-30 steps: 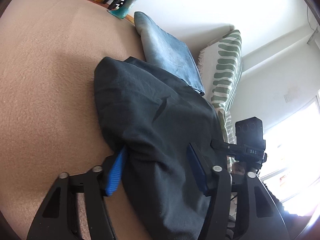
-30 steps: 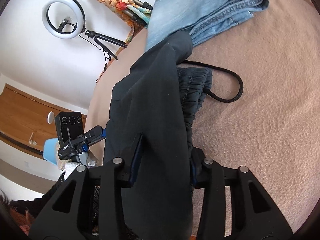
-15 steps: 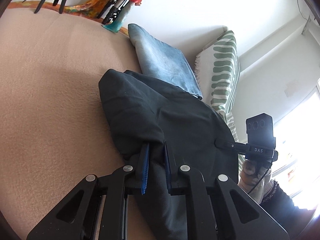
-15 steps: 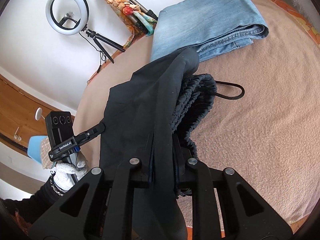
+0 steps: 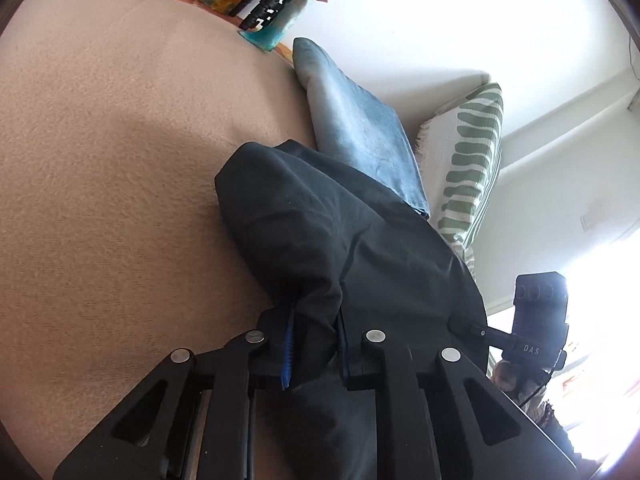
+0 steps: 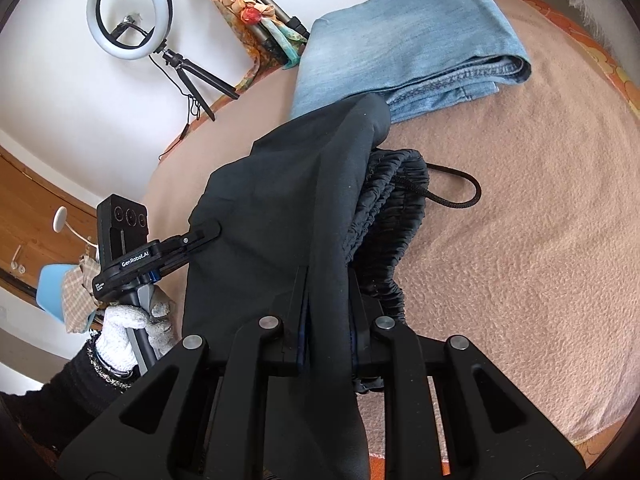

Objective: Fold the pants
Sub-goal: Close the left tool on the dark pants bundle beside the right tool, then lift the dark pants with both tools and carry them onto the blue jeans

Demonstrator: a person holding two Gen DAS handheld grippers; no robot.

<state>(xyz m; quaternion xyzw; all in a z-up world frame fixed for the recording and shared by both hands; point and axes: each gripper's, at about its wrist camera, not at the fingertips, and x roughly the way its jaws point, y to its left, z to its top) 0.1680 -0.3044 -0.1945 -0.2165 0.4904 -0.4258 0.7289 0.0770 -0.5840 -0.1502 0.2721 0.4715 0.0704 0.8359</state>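
Dark pants point(image 5: 320, 236) lie bunched on a tan blanket point(image 5: 100, 180). My left gripper point(image 5: 314, 344) is shut on a fold of their cloth near the bottom of the left wrist view. In the right wrist view the same dark pants point(image 6: 280, 208) hang lifted, and my right gripper point(image 6: 328, 316) is shut on their edge. The gathered elastic waistband point(image 6: 388, 216) and a black drawstring point(image 6: 460, 192) rest on the blanket beside it. Each view shows the other gripper, held in a gloved hand point(image 6: 124, 332).
Folded blue jeans point(image 6: 404, 44) lie on the blanket just beyond the dark pants. A green-striped white cushion point(image 5: 468, 160) stands at the right. A ring light on a tripod point(image 6: 128, 12) and tripod legs with a colourful scarf point(image 6: 252, 12) stand by the white wall.
Both grippers closed from open onto the dark pants. The right one then lifted its edge, so the cloth now hangs off the blanket and the waistband shows more.
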